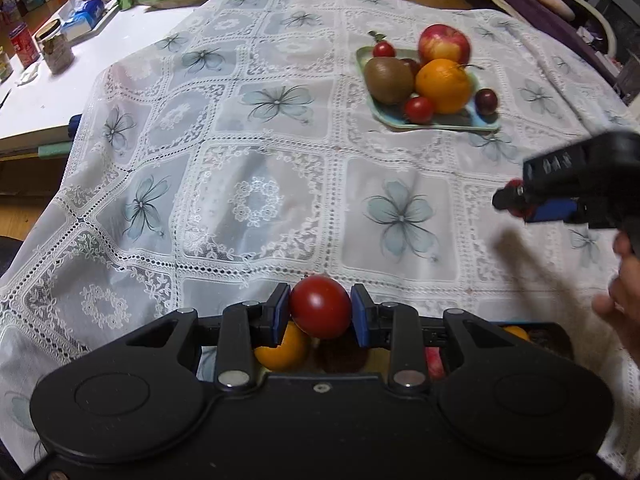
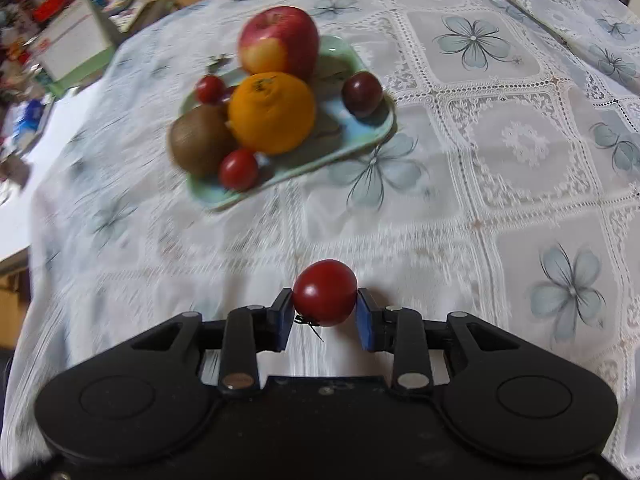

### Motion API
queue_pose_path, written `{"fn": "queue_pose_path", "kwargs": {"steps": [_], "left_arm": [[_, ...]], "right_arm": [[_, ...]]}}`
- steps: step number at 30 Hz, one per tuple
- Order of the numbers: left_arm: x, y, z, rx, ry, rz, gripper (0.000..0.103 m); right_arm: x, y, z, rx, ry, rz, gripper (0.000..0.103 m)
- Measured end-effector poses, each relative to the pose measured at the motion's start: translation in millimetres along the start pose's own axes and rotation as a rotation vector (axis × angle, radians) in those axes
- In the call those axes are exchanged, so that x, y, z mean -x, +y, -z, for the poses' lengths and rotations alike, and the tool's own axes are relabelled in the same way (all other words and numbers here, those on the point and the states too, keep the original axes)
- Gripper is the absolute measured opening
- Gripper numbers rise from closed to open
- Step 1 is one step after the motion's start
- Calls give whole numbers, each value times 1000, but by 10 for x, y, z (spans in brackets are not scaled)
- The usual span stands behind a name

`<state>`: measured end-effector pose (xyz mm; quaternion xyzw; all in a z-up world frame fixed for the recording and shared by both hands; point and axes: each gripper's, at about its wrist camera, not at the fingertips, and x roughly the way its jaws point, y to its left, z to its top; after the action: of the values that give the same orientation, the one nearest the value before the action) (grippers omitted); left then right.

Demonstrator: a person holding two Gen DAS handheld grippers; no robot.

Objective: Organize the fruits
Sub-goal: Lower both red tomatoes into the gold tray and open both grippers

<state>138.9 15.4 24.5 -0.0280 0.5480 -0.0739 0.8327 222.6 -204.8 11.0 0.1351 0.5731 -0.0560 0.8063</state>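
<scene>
Left wrist view. Left gripper (image 1: 320,310): blue pads clamped on a red cherry tomato (image 1: 319,306), held above the lace tablecloth (image 1: 256,200). Beneath the gripper body, partly hidden: an orange fruit (image 1: 282,350) and other fruit too obscured to identify. Pale green tray (image 1: 448,122), far side of the cloth, holding a kiwi (image 1: 388,80), an orange (image 1: 443,85), an apple (image 1: 443,43), two small red tomatoes (image 1: 418,109), and a dark plum-coloured fruit (image 1: 486,101) at the tray's right edge. Right gripper (image 1: 516,200), at the right edge and blurred, carrying something red between its tips. White side table (image 1: 120,40) to the left, with cans and jars.

Right wrist view. Right gripper (image 2: 325,312): closed on a second cherry tomato (image 2: 325,293), stem end turned toward the left pad, held over the tablecloth (image 2: 480,200). Tray (image 2: 360,136) ahead and left, well apart from the gripper; contents: apple (image 2: 280,40) at the back, orange (image 2: 272,112) centre, kiwi (image 2: 198,142) left, small tomatoes (image 2: 238,169) front and rear, dark fruit (image 2: 362,94) right. Surroundings motion-blurred.
</scene>
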Motion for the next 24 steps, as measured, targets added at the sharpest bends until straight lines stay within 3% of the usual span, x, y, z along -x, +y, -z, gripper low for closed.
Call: {"fn": "queue_pose_path", "kwargs": {"steps": [12, 16, 24], "left_arm": [[389, -285, 541, -100, -22, 62, 41], [429, -304, 832, -124, -10, 64, 41], [457, -201, 1249, -142, -7, -8, 41]], "right_arm": [[853, -258, 1024, 143, -27, -133, 34], [903, -310, 1444, 193, -16, -136, 34], [767, -227, 2007, 303, 80, -148, 34]]}}
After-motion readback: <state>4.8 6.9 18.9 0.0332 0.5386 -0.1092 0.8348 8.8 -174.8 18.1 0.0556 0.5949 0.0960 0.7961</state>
